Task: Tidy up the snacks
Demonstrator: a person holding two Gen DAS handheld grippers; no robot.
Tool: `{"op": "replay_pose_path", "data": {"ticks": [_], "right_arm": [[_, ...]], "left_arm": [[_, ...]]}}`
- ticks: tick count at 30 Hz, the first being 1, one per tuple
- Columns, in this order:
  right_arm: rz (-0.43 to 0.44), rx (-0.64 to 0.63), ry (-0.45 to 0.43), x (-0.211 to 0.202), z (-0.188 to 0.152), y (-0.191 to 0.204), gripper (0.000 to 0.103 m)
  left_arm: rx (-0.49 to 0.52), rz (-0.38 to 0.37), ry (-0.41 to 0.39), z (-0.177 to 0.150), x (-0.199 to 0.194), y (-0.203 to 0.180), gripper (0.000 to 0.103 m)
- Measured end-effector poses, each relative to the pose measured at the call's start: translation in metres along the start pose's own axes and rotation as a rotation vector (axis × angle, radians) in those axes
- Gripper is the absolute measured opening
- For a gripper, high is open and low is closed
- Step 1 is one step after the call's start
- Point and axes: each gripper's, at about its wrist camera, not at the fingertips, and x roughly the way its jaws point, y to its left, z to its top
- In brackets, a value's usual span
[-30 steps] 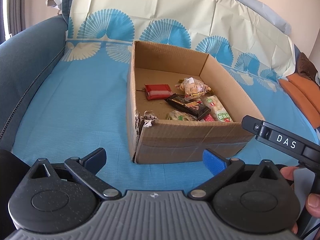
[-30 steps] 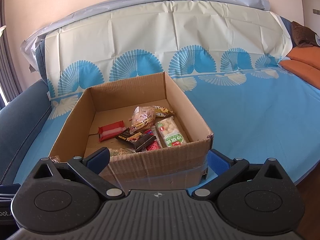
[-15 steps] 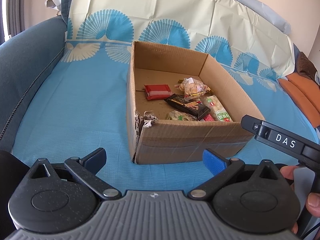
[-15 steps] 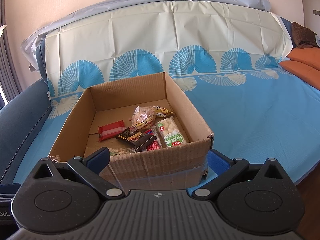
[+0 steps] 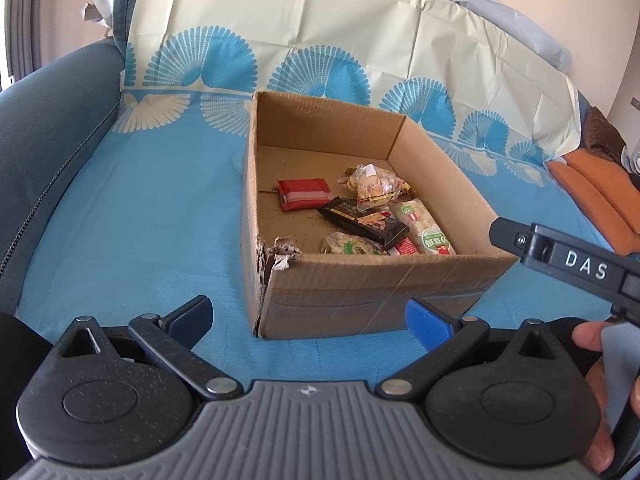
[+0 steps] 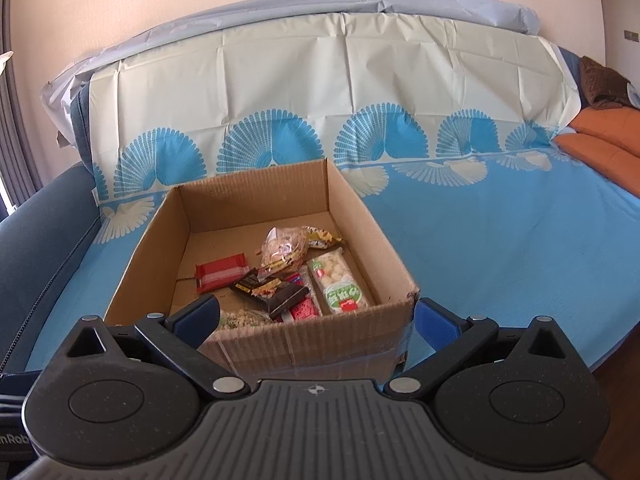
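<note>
The left gripper (image 5: 308,316) hangs with its blue fingers (image 5: 428,322) spread wide and empty, low before the near wall of the cardboard box (image 5: 360,292). The right gripper (image 6: 318,316) is likewise splayed and holds nothing; its fingers straddle the box's near wall, probably so that either tool can dip straight in over the rim. In the left view the right tool shows as a black bar at the right edge, with a hand (image 5: 600,392) gripping its handle.

The snacks lie loose on the box floor, crowded toward its near right corner. A red wrapped bar (image 6: 221,272) sits alone near the middle. A dark chocolate packet (image 6: 272,290) lies slantwise beside it, a clear crinkled bag of biscuits (image 6: 282,250) resting over its far end. A green-labelled pack of white pieces (image 6: 338,282) runs along the right wall, and a pale speckled packet (image 5: 352,245) is tucked against the near wall. The left half of the box floor is bare, which looks like room left for sorting.

The box stands on the blue sheet (image 5: 140,220) covering a sofa, toward the left arm (image 5: 44,120).
</note>
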Motion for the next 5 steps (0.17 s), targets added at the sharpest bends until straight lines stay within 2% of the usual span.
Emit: {"op": "replay_pose_path", "data": {"ticks": [5], "right_arm": [[-0.004,-0.003,-0.015,-0.006,0.015,0.002,0.102]], "left_arm": [[0.005,-0.024,-0.04,0.008,0.0,0.002,0.102]]}}
